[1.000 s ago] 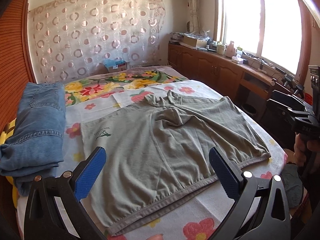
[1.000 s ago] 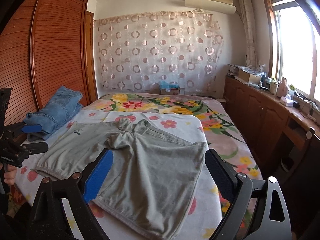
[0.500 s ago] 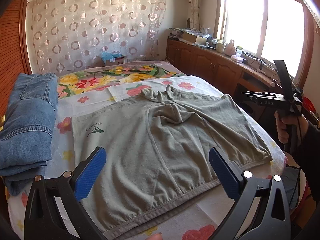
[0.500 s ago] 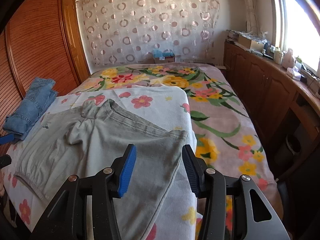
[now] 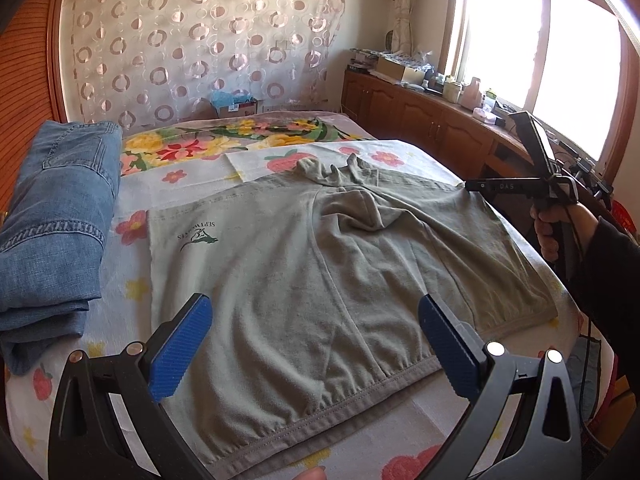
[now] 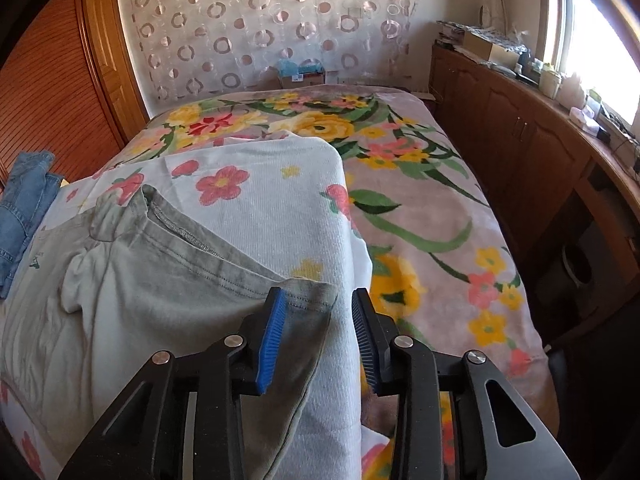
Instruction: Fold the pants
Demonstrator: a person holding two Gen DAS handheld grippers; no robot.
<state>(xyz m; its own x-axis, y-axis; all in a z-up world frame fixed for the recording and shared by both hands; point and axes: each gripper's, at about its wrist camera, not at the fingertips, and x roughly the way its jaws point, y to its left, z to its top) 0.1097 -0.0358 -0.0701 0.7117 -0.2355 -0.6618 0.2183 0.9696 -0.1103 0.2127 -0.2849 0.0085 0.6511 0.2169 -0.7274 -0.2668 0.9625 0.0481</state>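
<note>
Pants, grey-green shorts with a small dark logo on one leg, lie spread flat on a white flowered sheet over the bed in the left wrist view, filling the middle of the frame from 6 o'clock up to 12 o'clock. The left tongs hang over the waistband at 6 o'clock with their blue pads set wide apart and nothing between them. Folded blue jeans sit at 9 o'clock, apart from the shorts. At 3 o'clock a hand holds the right tongs at the far corner of the shorts.

In the right wrist view the shorts spread from the centre toward 8 o'clock. The right tongs are closing, pads a narrow gap apart, with the corner of a leg hem between them; the left pad touches the cloth, the right pad stands clear. The floral blanket covers the bed from 12 to 4 o'clock.
</note>
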